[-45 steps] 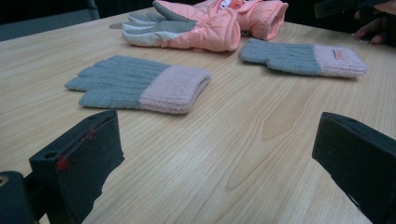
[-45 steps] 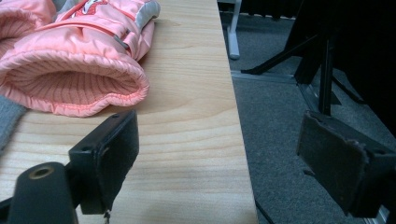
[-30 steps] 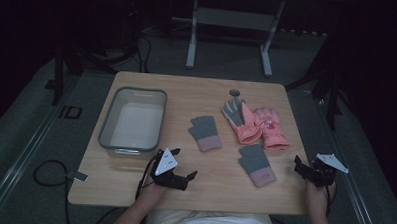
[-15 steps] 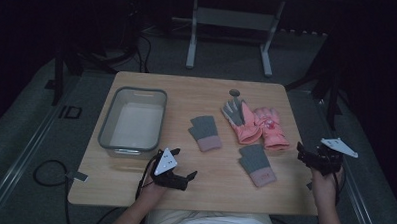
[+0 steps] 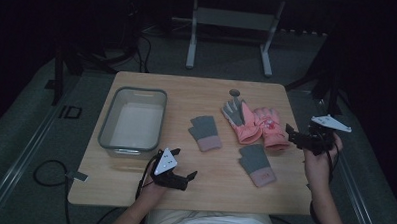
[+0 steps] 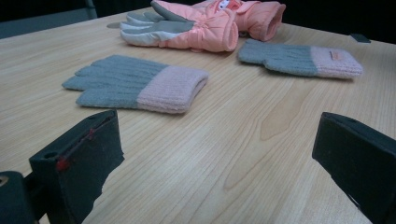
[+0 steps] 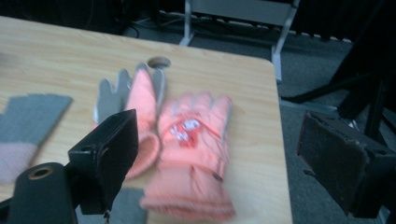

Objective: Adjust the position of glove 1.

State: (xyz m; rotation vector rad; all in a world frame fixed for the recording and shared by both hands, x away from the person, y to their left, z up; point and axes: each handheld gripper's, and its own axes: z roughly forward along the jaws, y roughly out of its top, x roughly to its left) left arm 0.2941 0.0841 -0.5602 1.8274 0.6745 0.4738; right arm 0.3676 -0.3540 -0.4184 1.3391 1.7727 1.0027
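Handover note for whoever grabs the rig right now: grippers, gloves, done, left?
Left gripper: open, holding nothing, low at the near table edge.
Right gripper: open, holding nothing, at the right edge facing the pink gloves.
Two grey knit gloves lie flat mid-table; the pink pair overlaps beyond them.
Clear bin: nothing in it.
Done: nothing moved into the bin.
Left: probably all four gloves.

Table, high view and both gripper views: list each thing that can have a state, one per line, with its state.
Left claw: open, holding nothing, low over the table's near edge.
Right claw: open, holding nothing, off the table's right edge beside the pink gloves.
Clear bin: upright, nothing inside.
Pink gloves: two lying side by side, touching.
Left grey knit glove: flat, apart from the others.
Right grey knit glove: flat, untouched.
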